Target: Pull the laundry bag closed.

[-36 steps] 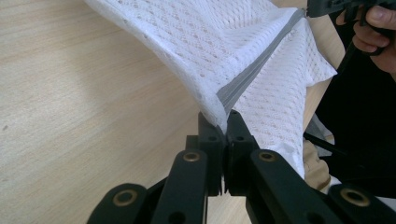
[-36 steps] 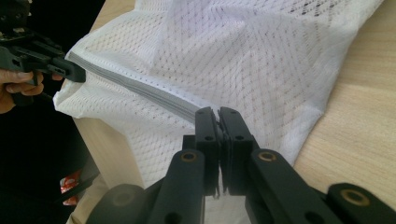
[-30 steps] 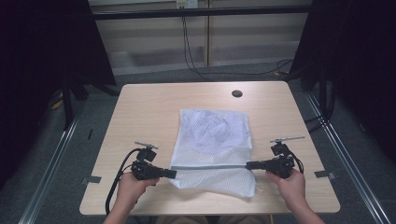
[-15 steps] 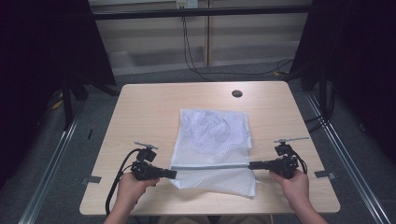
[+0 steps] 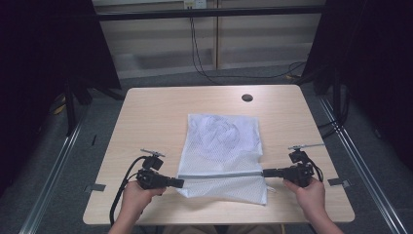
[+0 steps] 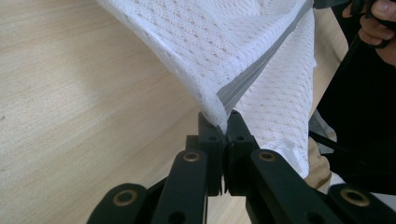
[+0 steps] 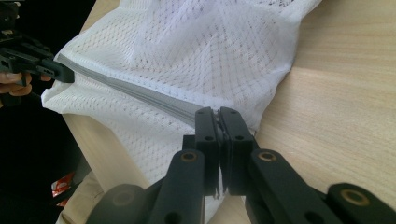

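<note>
High view, right gripper (image 5: pixel 265 172) shifted outward, mesh bag (image 5: pixel 224 146) tauter

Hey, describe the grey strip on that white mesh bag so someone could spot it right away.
On the wooden table, find the white mesh bag near the front edge. Across its lower part runs a straight grey strip, stretched between the left claw and right claw; it is the bag's one smooth grey band.

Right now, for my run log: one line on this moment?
left gripper: shut on mesh bag | right gripper: shut on mesh bag | grey band: taut between them
</note>
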`<state>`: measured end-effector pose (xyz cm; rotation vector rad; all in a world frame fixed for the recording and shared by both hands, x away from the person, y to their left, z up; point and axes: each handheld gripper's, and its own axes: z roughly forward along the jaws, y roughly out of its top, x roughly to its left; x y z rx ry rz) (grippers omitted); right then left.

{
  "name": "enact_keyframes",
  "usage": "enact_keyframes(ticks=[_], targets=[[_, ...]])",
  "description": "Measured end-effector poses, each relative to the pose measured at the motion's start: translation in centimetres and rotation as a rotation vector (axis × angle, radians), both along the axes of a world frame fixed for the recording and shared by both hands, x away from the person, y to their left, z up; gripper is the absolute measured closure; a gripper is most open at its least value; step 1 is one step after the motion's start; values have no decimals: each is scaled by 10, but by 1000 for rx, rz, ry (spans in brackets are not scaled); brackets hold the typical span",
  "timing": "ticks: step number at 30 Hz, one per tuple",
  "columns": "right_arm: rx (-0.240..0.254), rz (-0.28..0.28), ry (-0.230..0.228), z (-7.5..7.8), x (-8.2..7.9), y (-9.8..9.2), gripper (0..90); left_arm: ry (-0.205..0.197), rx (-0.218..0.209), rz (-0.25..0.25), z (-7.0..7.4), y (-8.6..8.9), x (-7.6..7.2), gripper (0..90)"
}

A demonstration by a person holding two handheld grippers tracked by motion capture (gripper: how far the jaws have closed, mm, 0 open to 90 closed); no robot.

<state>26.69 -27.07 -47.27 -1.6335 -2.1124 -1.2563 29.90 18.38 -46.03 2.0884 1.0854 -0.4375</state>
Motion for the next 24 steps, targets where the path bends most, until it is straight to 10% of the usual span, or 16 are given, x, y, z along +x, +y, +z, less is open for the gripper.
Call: enact_keyframes(ticks=[7, 12, 19, 24], targets=[[-6, 0, -10, 0, -2, -1, 868, -1, -8, -8, -1, -1, -1, 878], [-18, -9, -23, -1, -3, -3, 859, -18, -6, -19, 0, 1, 1, 587], [-21, -33, -68, -1, -2, -4, 575, -113, 2, -81, 3, -8, 0, 255], [-10, -66, -127, 4, -2, -7, 395, -195, -5, -32, 7, -6, 1, 118]])
